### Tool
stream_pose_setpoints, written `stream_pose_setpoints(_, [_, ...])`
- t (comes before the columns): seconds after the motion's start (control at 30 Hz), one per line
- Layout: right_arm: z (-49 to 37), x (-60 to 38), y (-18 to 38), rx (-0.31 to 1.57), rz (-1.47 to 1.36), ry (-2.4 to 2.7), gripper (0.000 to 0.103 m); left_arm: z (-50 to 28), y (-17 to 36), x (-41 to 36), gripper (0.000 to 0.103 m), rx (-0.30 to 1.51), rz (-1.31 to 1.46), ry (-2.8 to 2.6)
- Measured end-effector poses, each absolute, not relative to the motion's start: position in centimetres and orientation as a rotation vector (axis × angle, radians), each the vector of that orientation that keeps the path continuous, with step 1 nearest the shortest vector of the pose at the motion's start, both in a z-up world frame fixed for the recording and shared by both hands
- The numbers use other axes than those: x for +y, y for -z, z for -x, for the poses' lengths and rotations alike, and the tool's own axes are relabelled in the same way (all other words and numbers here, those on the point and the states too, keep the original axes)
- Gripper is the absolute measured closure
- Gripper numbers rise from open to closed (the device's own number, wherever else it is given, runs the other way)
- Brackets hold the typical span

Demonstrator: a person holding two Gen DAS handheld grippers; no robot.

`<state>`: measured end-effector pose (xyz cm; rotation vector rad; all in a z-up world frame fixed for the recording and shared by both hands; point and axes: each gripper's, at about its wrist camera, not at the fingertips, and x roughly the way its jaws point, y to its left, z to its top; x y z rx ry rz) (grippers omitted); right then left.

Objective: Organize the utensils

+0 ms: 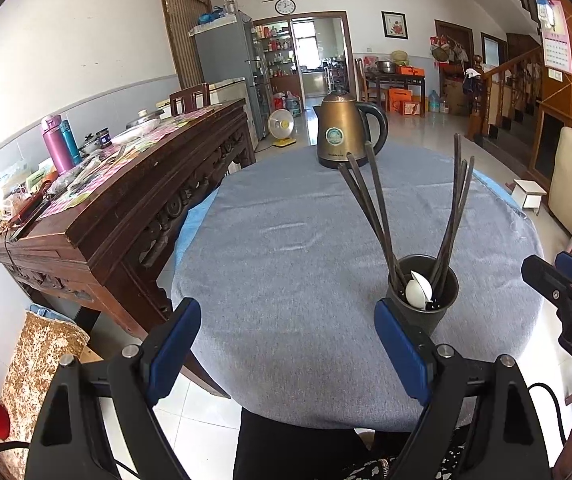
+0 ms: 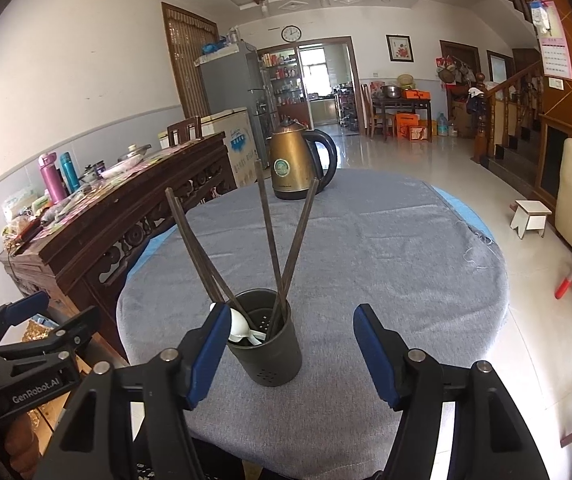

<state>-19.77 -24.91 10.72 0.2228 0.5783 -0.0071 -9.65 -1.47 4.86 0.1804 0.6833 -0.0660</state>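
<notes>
We see the left gripper [image 1: 288, 344] spread wide over the near edge of the round table, its 2 blue pads [image 1: 173, 344] well apart with only grey tablecloth [image 1: 286, 260] between them. Nothing is held there. Just past its right pad stands the dark utensil holder [image 1: 424, 292], upright on the cloth.

The right gripper [image 2: 288, 354] also stands open, with nothing pressed between its pads. From its own camera the holder [image 2: 269, 344] sits just ahead of the fingers, closer to the left pad [image 2: 209, 352], which overlaps the holder's rim in the picture; we cannot tell whether they touch. The right pad is clear of the holder.

Inside the holder we see several dark chopsticks [image 2: 281, 256] leaning outward in 2 fans, some to the left and some to the right, their tips rising well above the rim. A white spoon [image 2: 241, 330] lies in the holder too, its bowl near the rim on the side facing the left pad. The holder's floor and wall show small drain holes.

Further ahead of both grippers, at the far edge of the table, stands a bronze electric kettle [image 2: 292, 164] with a black handle, well apart from the holder.

To the left of the grippers, beside the table, runs a carved wooden sideboard [image 1: 125, 200] crowded with bottles and packets.
</notes>
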Motion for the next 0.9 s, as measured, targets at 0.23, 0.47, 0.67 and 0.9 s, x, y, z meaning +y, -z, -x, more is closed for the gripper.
stream_pose_setpoints(0.23, [19.87, -25.09, -10.71, 0.578, -0.227, 0.005, 0.036, 9.53, -4.88, -1.51, 0.014, 0.691, -0.178, 0.061])
stream_pose_setpoints(0.47, [19.90, -24.84, -10.80, 0.577, -0.214, -0.003, 0.036, 9.48, -4.76, -1.66, 0.014, 0.699, -0.179, 0.060])
stream_pose_setpoints(0.67, [19.71, -24.86, -10.61, 0.584, -0.218, -0.004, 0.036, 9.37, -4.71, -1.60, 0.014, 0.708, -0.174, 0.066])
stream_pose_setpoints(0.9, [19.68, -24.89, -10.39, 0.590, -0.217, -0.007, 0.036, 9.40, -4.57, -1.66, 0.015, 0.710, -0.173, 0.064])
